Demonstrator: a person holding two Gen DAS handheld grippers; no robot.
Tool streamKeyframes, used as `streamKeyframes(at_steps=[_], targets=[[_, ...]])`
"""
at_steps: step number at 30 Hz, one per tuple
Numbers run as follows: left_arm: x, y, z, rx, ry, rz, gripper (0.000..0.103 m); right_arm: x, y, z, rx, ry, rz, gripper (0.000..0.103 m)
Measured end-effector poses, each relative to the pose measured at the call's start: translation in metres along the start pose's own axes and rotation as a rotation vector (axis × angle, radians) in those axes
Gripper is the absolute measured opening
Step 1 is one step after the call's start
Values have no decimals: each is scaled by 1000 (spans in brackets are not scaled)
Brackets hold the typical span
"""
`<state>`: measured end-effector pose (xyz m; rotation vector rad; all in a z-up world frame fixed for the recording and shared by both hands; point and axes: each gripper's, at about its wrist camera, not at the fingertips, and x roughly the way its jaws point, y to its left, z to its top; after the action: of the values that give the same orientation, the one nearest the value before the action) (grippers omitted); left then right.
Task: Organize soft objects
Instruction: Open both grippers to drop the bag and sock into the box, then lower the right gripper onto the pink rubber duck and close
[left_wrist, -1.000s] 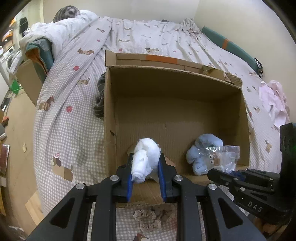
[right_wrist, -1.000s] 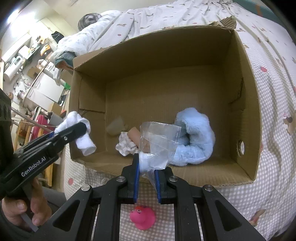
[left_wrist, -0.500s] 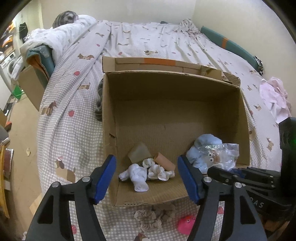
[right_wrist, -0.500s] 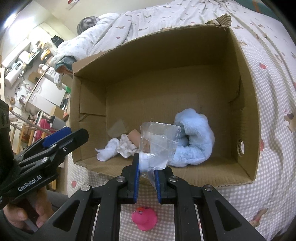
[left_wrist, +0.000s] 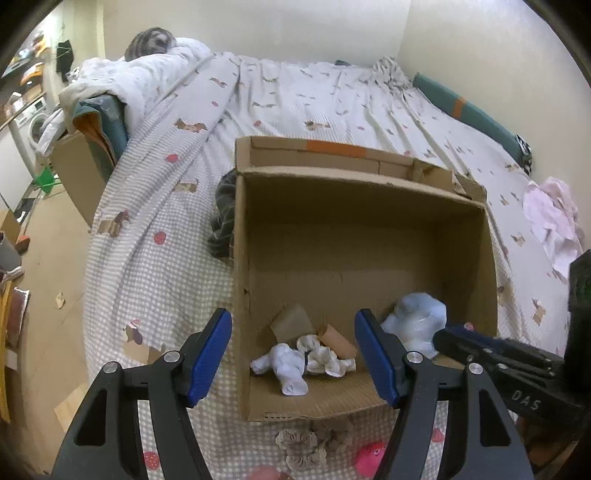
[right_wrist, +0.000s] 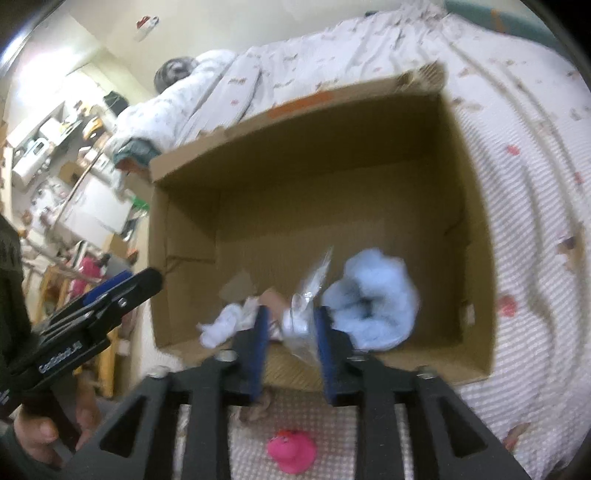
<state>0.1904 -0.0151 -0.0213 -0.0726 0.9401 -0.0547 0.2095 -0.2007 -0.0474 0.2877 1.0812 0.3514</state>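
Since a second ago the white sock (left_wrist: 286, 367) is lying dropped in the cardboard box (left_wrist: 240, 295) with the left gripper (left_wrist: 293, 356) released, and the right gripper (right_wrist: 290, 332), jaws opening around the clear bag (right_wrist: 303, 325), is best lifting clear only once that bag is falling free.

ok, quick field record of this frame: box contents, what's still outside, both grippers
box: open, on the bed
in box: white sock, cream cloth, blue plush
outside, on the bed in front of the box: pink toy, lace piece
left gripper: open, empty
right gripper: jaws opening, plastic bag between them
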Motion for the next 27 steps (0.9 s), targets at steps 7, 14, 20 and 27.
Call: streamKeyframes(at_steps=[7,14,20,27], targets=[[-9,8,2,-40,-44,5,66,-34,7,5,-44,-194,-90,77],[-17,8,-3,-43,-46,12,86,-28,6,1,-18,-131,-58,77],[-30,10,-12,-35,-58,27,88,-22,13,-10,-23,-50,-37,77],[-47,18,-21,-55,-66,48,92,-30,22,-24,-65,-24,-78,77]])
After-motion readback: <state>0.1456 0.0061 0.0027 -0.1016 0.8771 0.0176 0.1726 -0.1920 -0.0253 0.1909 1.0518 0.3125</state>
